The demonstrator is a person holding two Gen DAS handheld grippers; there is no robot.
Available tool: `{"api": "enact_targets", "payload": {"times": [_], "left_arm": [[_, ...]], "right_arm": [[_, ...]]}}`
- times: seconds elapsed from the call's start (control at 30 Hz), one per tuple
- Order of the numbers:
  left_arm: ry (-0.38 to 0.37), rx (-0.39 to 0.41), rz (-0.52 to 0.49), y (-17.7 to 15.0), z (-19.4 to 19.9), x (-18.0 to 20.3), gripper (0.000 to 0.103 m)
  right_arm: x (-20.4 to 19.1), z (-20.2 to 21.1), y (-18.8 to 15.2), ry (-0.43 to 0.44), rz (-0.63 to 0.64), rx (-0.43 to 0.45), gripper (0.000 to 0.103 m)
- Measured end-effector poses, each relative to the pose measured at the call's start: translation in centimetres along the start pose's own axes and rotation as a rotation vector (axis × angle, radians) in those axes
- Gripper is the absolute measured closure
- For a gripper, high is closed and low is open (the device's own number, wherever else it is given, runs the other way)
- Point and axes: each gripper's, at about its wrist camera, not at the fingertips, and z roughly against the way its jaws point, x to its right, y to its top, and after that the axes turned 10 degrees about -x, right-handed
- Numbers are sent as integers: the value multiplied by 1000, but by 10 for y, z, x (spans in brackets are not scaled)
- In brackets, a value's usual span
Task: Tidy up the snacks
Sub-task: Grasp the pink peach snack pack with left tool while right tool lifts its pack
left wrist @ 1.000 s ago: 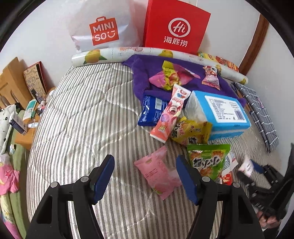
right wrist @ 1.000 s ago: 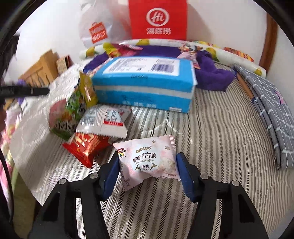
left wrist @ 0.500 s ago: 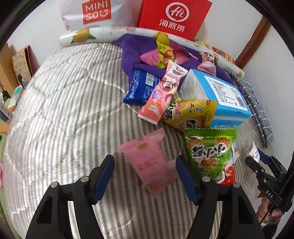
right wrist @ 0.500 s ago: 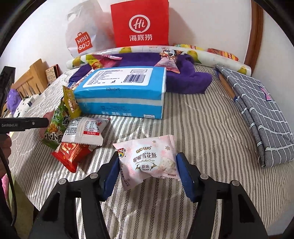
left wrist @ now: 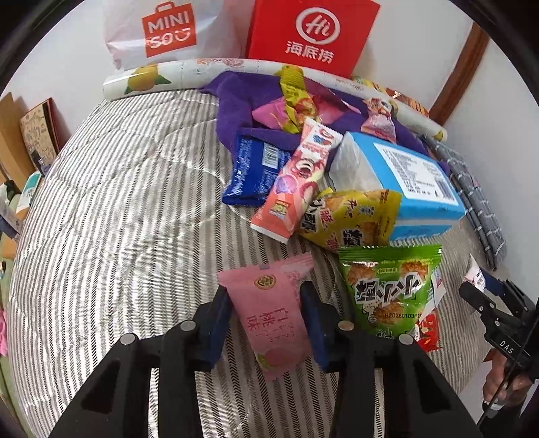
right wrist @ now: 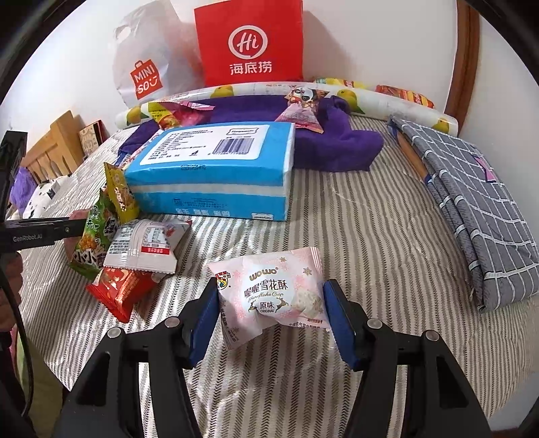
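A pink peach snack packet (left wrist: 269, 303) lies on the striped bed cover (left wrist: 118, 219), and my left gripper (left wrist: 266, 320) straddles it. Its jaws are closing, and both blue pads (left wrist: 219, 320) touch the packet's sides. In the right wrist view, my right gripper (right wrist: 271, 323) is shut on a white and pink snowflake-crisp packet (right wrist: 269, 296), held just above the cover. More snacks lie in a heap beside them: a green packet (left wrist: 390, 289), a yellow one (left wrist: 350, 219), a long pink-red one (left wrist: 296, 182) and a dark blue one (left wrist: 256, 171).
A blue tissue pack (right wrist: 215, 158) lies behind the heap, with a purple towel (left wrist: 242, 101) carrying more packets. A red paper bag (left wrist: 313, 33) and a white shopping bag (left wrist: 161, 30) lean on the wall. Folded grey checked cloth (right wrist: 471, 209) lies at the right.
My left gripper came down over the pink packet and its jaws narrowed from wide apart onto the packet's sides. The right gripper kept its hold on the white packet.
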Motion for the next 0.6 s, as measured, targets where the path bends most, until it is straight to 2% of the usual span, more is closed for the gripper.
{"api": "enact_targets", "payload": {"times": [0.3,0.47,0.6], "left_arm": [[-15,46,9,-1,26,-4,65],[-67,77,-32,-3,43,12,65],[-75,97,-64,-2,55,28,65]], "right_arm": [[6,15,5,-9,-29,37,43],[3,27,9,-1,-34,54,43],[-2,37,14,0,-26,63,43]]}}
